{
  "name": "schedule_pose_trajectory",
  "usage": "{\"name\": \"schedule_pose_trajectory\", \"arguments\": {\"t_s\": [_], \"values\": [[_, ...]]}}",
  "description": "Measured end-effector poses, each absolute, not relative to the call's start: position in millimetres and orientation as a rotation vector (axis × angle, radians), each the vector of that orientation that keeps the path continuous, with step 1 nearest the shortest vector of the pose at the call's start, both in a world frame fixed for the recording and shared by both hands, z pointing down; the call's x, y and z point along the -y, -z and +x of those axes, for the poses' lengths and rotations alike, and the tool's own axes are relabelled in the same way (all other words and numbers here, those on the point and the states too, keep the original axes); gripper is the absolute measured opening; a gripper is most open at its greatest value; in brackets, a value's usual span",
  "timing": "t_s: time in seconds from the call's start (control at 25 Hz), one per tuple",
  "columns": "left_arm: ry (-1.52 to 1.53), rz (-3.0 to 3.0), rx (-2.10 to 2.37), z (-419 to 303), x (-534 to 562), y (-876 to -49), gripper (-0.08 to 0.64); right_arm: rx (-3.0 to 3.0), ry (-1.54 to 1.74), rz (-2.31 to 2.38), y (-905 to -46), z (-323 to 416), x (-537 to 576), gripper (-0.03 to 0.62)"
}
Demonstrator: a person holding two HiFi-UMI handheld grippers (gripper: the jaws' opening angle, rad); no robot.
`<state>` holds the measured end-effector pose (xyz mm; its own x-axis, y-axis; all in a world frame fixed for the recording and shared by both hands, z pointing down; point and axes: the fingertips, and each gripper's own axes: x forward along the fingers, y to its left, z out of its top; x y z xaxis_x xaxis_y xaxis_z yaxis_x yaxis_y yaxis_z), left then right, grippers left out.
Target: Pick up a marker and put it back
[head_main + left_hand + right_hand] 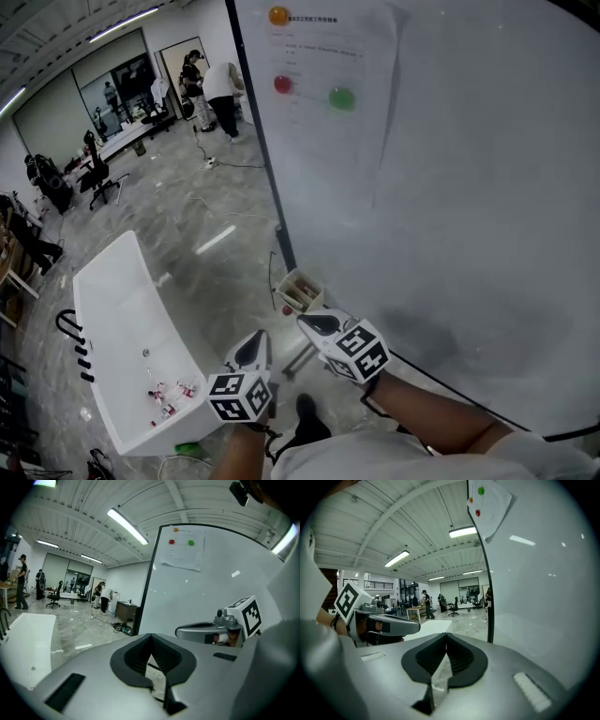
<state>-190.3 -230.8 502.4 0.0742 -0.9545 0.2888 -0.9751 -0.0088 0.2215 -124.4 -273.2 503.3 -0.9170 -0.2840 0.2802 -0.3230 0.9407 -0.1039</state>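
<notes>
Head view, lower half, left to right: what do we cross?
white table → left gripper → right gripper → whiteboard

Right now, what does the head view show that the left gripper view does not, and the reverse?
Only the head view: the left gripper from outside, with its black-and-white square-marker cube. Only the left gripper view: the dark ribbed inner faces of that gripper's shut, empty jaws. Both: the large white whiteboard, its white paper sheet with a round green magnet, and the right gripper.
</notes>
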Motion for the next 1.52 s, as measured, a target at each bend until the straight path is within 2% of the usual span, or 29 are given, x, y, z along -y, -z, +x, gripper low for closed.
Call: {"name": "schedule_pose_trajectory", "arguments": {"t_s": [0.24, 0.48, 1.0, 1.52], "values": [[-0.139, 2.048, 1.790, -235.3, 301.5, -522.4, 0.002, 2.719, -0.175, 0.519, -536.5, -191.3, 333.9, 0.009], [-0.178, 2.090, 1.647, -259.9, 345.6, -544.4, 0.002, 2.581, -0.244, 0.559, -583.6, -222.9, 365.2, 0.040], [-0.194, 2.113, 1.503, -298.5, 401.6, -582.8, 0.002, 2.243, -0.084, 0.521, -676.6, -254.8, 407.5, 0.069], [-0.180, 2.111, 1.500, -315.2, 398.8, -582.6, 0.002, 2.204, -0.035, 0.547, -677.5, -261.0, 411.2, 0.067]]}}
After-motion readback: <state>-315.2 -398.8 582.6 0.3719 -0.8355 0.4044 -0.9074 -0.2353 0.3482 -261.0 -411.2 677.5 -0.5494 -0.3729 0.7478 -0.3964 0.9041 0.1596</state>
